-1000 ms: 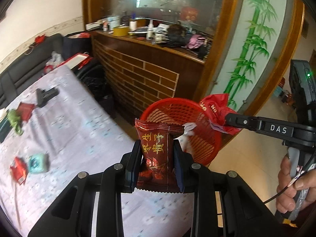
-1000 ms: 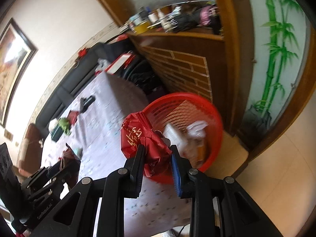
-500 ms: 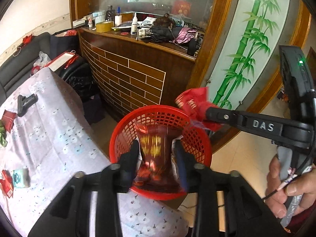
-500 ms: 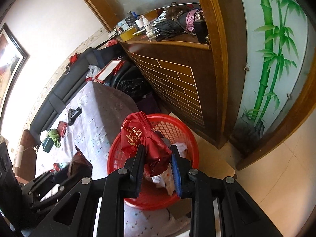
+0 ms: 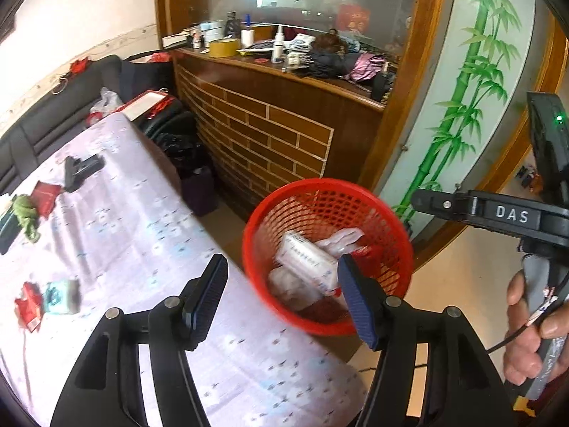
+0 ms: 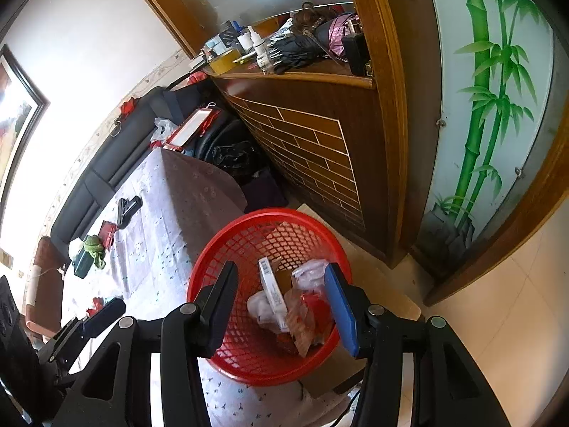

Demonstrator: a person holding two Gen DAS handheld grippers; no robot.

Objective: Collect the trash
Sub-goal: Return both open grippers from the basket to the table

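Both wrappers have dropped from the grippers: left gripper (image 5: 281,297) and right gripper (image 6: 282,300) now hang released above the red basket (image 6: 220,259), trash inside. 2 delivered; more scraps (image 5: 30,306) wait on the desk (image 5: 135,235), left of the left gripper.

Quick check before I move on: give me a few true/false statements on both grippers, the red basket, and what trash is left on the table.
1. The left gripper is shut on a wrapper. False: its jaws are open with nothing between them.
2. The right gripper is open above the red basket. True.
3. The red basket is empty. False: a white box and crumpled wrappers lie in it.
4. A teal packet lies on the table beside a red wrapper. True.
5. The basket stands on the table. False: it sits lower, just off the table's edge.
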